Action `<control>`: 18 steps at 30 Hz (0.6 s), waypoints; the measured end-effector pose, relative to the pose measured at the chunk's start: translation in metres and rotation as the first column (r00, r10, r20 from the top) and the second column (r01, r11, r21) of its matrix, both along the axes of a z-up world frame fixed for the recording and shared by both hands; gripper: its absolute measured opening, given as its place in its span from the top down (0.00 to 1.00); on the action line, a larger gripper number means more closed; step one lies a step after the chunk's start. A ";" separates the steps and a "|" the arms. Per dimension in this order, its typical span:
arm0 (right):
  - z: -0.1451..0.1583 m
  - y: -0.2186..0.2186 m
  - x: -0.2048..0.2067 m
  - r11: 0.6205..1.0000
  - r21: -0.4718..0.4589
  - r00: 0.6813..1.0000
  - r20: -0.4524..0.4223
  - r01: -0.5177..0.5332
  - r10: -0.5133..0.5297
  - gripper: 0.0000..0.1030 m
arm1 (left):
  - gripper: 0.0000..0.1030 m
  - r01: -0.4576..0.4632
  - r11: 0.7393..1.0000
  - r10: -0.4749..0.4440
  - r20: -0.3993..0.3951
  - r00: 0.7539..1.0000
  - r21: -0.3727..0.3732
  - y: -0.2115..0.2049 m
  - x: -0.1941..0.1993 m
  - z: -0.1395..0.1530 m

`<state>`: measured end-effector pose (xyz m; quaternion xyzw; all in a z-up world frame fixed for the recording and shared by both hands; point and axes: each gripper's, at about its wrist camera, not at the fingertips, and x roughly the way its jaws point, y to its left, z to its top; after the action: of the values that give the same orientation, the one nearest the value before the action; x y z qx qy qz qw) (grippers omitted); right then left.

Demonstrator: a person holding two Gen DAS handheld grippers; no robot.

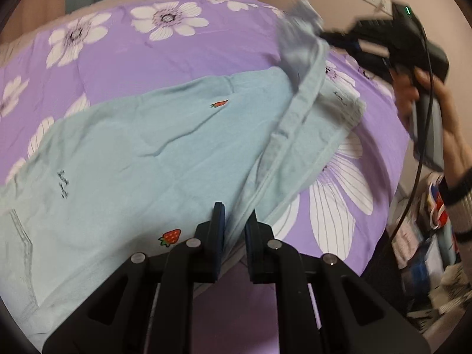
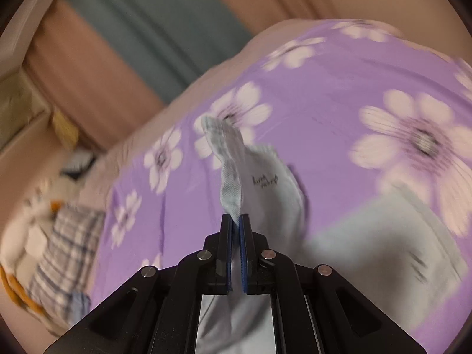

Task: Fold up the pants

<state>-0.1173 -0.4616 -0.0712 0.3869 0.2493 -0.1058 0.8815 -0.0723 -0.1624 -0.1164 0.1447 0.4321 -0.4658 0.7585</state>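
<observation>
The pants (image 1: 153, 135), pale blue with small strawberry prints, lay spread over the middle and lower left of my left wrist view, on the purple flowered bedspread (image 1: 183, 56) of the bed. My left claw (image 1: 234, 216) was pinching a fabric edge at bottom centre, with cloth running up between its fingers. From there a seamed edge rose to the upper right, where my right claw (image 1: 326, 37) held a lifted, blurred end of the pants. In the right wrist view that claw (image 2: 235, 219) was pressed together on the cloth (image 2: 265, 183), which stood above the bedspread (image 2: 324, 103). A plaid pillow (image 2: 67, 244) lay at lower left.
</observation>
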 end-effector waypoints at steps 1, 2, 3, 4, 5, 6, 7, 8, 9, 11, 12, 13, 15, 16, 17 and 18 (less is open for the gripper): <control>-0.010 -0.006 -0.012 0.999 0.035 0.999 0.010 0.031 -0.032 0.95 | 0.88 0.007 1.000 -0.007 0.008 1.000 0.007 -0.001 -0.001 0.001; -0.022 -0.012 -0.024 0.995 0.081 0.998 0.012 0.064 -0.065 0.95 | 0.88 0.009 1.000 -0.009 0.014 1.000 0.015 -0.002 -0.003 0.001; -0.035 -0.016 -0.029 0.988 0.127 0.996 0.001 0.092 -0.093 0.95 | 0.87 0.011 1.000 -0.011 0.017 1.000 0.022 -0.002 -0.001 0.000; -0.049 -0.021 -0.038 0.978 0.168 0.992 -0.019 0.123 -0.122 0.95 | 0.87 0.012 0.999 -0.013 0.022 1.000 0.030 -0.002 -0.001 -0.001; -0.064 -0.024 -0.046 0.968 0.197 0.987 -0.050 0.159 -0.152 0.95 | 0.84 0.012 0.999 -0.013 0.030 0.999 0.044 -0.003 -0.002 -0.002; -0.078 -0.026 -0.051 0.957 0.214 0.979 -0.092 0.195 -0.179 0.95 | 0.84 0.007 0.998 -0.011 0.047 0.999 0.065 -0.004 -0.003 -0.003; -0.088 -0.027 -0.055 0.949 0.235 0.975 -0.111 0.212 -0.191 0.92 | 0.83 0.005 0.997 -0.010 0.059 0.998 0.083 -0.005 -0.004 -0.005; -0.093 -0.032 -0.063 0.940 0.262 0.974 -0.107 0.221 -0.200 0.90 | 0.82 0.003 0.995 -0.010 0.066 0.998 0.100 -0.006 -0.004 -0.007; -0.098 -0.034 -0.067 0.927 0.298 0.973 -0.084 0.229 -0.213 0.89 | 0.82 -0.003 0.993 -0.005 0.069 0.998 0.116 -0.007 -0.003 -0.010; -0.100 -0.040 -0.072 0.902 0.360 0.969 -0.036 0.239 -0.243 0.81 | 0.82 -0.009 0.992 0.000 0.070 0.998 0.126 -0.009 -0.002 -0.013; -0.098 -0.044 -0.072 0.897 0.370 0.967 -0.018 0.242 -0.253 0.74 | 0.82 -0.011 0.992 0.002 0.074 0.997 0.125 -0.010 -0.002 -0.013; -0.096 -0.047 -0.072 0.897 0.369 0.966 -0.014 0.245 -0.258 0.72 | 0.82 -0.013 0.992 0.003 0.078 0.997 0.124 -0.010 -0.001 -0.013; -0.089 -0.056 -0.068 0.900 0.355 0.964 -0.021 0.255 -0.265 0.69 | 0.85 -0.014 0.993 0.004 0.087 0.996 0.121 -0.012 0.001 -0.013; -0.088 -0.060 -0.067 0.900 0.347 0.963 -0.030 0.263 -0.269 0.69 | 0.85 -0.015 0.993 0.005 0.089 0.996 0.119 -0.012 -0.001 -0.013; -0.087 -0.063 -0.065 0.901 0.340 0.962 -0.042 0.268 -0.271 0.69 | 0.88 -0.017 0.993 0.006 0.093 0.996 0.118 -0.012 -0.001 -0.013; -0.087 -0.067 -0.060 0.905 0.332 0.964 -0.054 0.265 -0.262 0.69 | 0.89 -0.018 0.993 0.007 0.097 0.995 0.115 -0.012 -0.003 -0.013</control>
<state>-0.1769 -0.5288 -0.1577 0.5612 0.2129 -0.1813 0.7790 -0.0749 -0.1740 -0.1294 0.2081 0.4222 -0.4275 0.7718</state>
